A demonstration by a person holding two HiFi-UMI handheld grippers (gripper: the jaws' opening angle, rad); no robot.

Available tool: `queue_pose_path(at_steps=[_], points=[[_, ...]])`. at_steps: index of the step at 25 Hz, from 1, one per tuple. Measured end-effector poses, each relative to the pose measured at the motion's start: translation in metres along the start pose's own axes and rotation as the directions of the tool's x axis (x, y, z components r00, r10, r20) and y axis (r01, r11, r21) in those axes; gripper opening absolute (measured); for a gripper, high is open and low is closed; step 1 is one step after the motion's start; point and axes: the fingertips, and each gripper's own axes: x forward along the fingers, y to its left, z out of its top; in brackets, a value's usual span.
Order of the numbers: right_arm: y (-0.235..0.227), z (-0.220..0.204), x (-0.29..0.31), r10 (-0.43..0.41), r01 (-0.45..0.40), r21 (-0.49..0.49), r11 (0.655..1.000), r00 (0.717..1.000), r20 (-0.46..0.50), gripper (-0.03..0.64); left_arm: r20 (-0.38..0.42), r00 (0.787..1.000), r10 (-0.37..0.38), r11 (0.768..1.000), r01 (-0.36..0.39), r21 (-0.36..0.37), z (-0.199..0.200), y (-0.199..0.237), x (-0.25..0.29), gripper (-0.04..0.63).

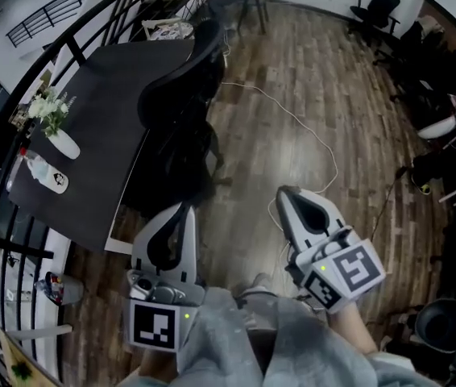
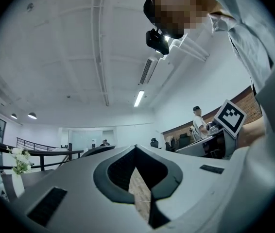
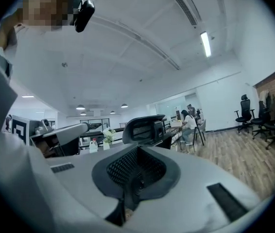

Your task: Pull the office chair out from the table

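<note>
Both grippers closed and empty, short of the office chair parked at the desk.

In the head view we see the black office chair [image 1: 184, 111] at upper left of centre, tucked against the right long edge of the dark desk [image 1: 99, 127]. Its backrest stands upright, long axis vertical. The left gripper [image 1: 184, 210] and right gripper [image 1: 286, 193] sit low in the frame, tips pointing up-frame and apart from the chair, over the wood floor [image 1: 292, 79]. In the left gripper view the jaws meet with nothing between them. In the right gripper view the jaws are likewise together and empty. There the chair's headrest rises at centre just above the tips, its rear side turned toward us, with the desk behind it.
</note>
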Motion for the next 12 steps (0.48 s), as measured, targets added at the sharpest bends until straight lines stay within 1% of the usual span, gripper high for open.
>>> queue_pose_path(at_steps=[7,12], points=[[-0.02,0.006,0.012,0.109,-0.109,-0.032,0.993,0.994,-0.017,0.003,0.005,0.995,0.096,0.995,-0.096,0.019,0.002,-0.013,0.019,-0.008],[-0.031,0.005,0.017,0.162,-0.163,-0.05,0.985,0.986,-0.029,0.003,0.006,0.989,0.145,0.989,-0.145,0.026,0.0,-0.02,0.03,-0.008]])
